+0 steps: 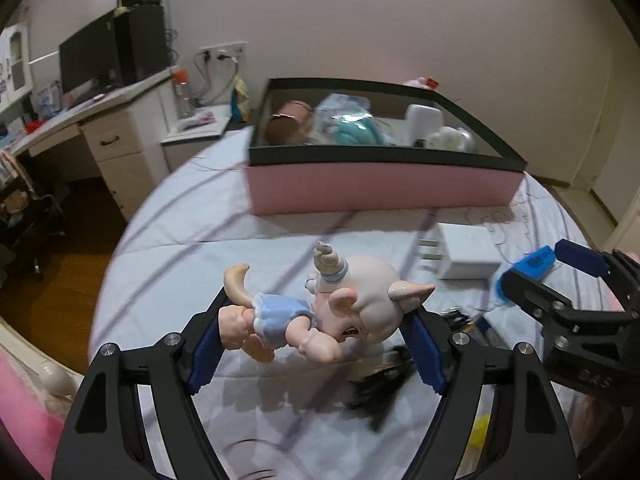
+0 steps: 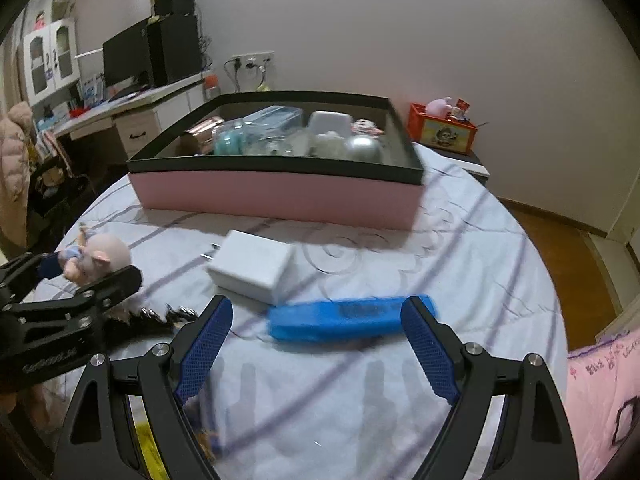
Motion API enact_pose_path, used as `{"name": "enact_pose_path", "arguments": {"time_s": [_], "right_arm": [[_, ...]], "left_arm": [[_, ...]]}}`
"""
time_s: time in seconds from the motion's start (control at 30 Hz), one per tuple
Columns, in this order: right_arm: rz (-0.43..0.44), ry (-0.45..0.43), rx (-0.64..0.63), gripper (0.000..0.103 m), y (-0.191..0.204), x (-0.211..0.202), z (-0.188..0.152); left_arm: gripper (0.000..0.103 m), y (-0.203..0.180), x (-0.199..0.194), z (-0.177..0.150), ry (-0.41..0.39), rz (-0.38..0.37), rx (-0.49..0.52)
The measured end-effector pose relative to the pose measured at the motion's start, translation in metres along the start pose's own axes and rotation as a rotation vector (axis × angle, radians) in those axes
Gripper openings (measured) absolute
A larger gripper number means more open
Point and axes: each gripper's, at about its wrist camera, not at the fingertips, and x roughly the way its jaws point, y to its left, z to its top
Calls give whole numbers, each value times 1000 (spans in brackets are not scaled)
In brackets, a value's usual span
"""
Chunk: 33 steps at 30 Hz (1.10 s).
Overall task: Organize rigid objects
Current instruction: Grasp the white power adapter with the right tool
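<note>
Toy figurine (image 1: 280,316), horned, pink-headed, dressed in pale blue, seen crosswise between the fingers of the left gripper (image 1: 320,306); one pad against the feet, the other against the side of the head, apparently clamped end to end. Positioned just over the striped sheet of the bed (image 2: 360,400), in front of the pink storage box (image 2: 280,196), with a shadow beneath it.

Judged to be hard moulded plastic: light, stiff and glossy, hence somewhat slippery under the pads. Thin projections (spiral horn, ears, tail, small limbs) likely the weakest parts and poor places to press. Lengthwise hold on feet and rounded head probably prone to pivoting or popping free. Safer purchase expected across the torso or the broad sides of the head.

Right gripper (image 2: 320,304) with fingers wide apart, clamped on nothing. Blue bar-shaped object (image 2: 348,316), blurred and not identifiable further, lying on the sheet at the fingertips, its far end level with one fingertip, the other fingertip well clear of it. White plug-in charger (image 2: 252,268) just beyond, prongs turned towards the box. Dark spiky item (image 2: 156,320) beside the left gripper, kind not discernible.

Box already holding several items behind its black rim; figurine, charger and blue bar not yet inside
</note>
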Motion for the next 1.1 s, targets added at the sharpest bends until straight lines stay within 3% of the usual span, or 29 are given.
{"name": "enact_pose_path", "arguments": {"time_s": [0.23,0.4,0.53,0.63,0.7,0.93,1.1], "right_arm": [[92,96,7,88,22,37,18],[103,115,55,87,16,49,21],[106,128,57,72,14,55,21],[89,135,19,67,19,58,21],[92,131,4,59,20,58,21],[137,79,53,59,7,44,18],[132,-3,63,59,3,11,18]], "left_arm": [[80,19,1,-2,7,27,-10],[80,16,8,-2,17,8,1],[80,11,12,1,20,-10,5],[80,8,13,3,24,-16,10],[80,7,13,3,22,-20,13],[80,2,1,5,-1,-20,9],[80,-5,-21,13,-54,-20,10]]}}
